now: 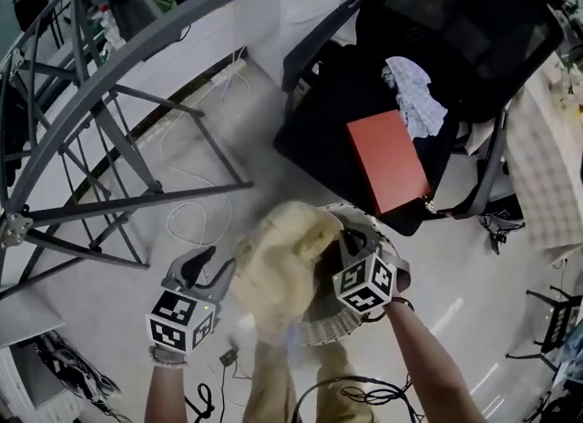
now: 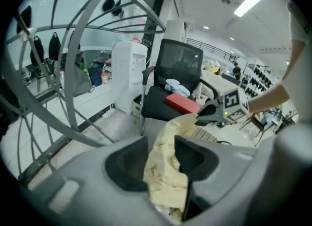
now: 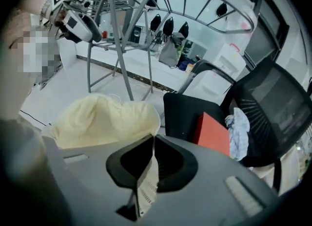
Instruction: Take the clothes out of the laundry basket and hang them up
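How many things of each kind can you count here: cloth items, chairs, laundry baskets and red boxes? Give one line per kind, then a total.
Cloth items: 2 (yellow garment, white cloth)
Chairs: 1 (black chair)
Baskets: 1 (laundry basket)
Red boxes: 1 (red box)
Total: 5

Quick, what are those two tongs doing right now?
Left tongs: closed on the yellow garment.
Right tongs: closed, pinching that garment's edge.

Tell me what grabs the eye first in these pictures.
A pale yellow garment hangs bunched between the left gripper and right gripper, both shut on it, above a white basket. Beyond it, a red box lies on a black chair; a grey metal rack fills the left.
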`<state>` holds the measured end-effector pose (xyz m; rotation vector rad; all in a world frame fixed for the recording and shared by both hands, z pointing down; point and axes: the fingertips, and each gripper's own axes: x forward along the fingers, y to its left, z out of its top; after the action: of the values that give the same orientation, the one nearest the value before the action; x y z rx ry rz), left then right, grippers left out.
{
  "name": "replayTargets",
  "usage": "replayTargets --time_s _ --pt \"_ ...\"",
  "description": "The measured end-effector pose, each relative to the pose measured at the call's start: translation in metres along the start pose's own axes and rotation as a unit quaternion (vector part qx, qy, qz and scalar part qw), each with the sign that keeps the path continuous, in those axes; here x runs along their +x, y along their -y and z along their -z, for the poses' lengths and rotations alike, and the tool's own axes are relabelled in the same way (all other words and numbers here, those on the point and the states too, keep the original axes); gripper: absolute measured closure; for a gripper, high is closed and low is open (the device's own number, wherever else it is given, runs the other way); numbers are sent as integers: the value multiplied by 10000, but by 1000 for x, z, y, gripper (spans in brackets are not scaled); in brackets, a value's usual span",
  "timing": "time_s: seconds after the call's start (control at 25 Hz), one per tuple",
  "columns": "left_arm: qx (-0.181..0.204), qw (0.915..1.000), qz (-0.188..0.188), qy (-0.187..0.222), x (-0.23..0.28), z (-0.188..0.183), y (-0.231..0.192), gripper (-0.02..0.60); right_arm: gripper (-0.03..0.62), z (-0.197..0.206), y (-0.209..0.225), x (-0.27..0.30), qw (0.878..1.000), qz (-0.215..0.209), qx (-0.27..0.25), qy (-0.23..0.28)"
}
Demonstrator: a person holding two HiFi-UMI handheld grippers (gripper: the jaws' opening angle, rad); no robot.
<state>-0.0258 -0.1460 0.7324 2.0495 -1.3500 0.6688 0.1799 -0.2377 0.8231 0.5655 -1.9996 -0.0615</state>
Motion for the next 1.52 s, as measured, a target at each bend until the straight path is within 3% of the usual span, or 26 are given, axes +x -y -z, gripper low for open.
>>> replayTargets --time_s 0.16,0.36,0.72,0.96,1.24,1.52 --pt "-242 9992 -38 328 -31 -33 17 420 580 -33 22 -56 9973 184 -676 229" --pt "-148 9985 -162 495 -66 -65 38 420 580 -78 39 -124 9898 414 -1189 672" --pt "160 9975 -287 632 -120 -108 76 403 580 -155 59 -254 9614 952 -2020 1610" --pt "408 9956 -310 781 -145 -136 94 394 580 -201 76 -335 9318 1413 -2501 2219" --pt "762 9940 -76 779 -160 -157 123 359 580 -249 89 -437 8901 1973 -2907 2903" --pt "1133 9907 155 739 -155 -171 151 347 579 -278 104 -513 8470 2532 -3365 3244"
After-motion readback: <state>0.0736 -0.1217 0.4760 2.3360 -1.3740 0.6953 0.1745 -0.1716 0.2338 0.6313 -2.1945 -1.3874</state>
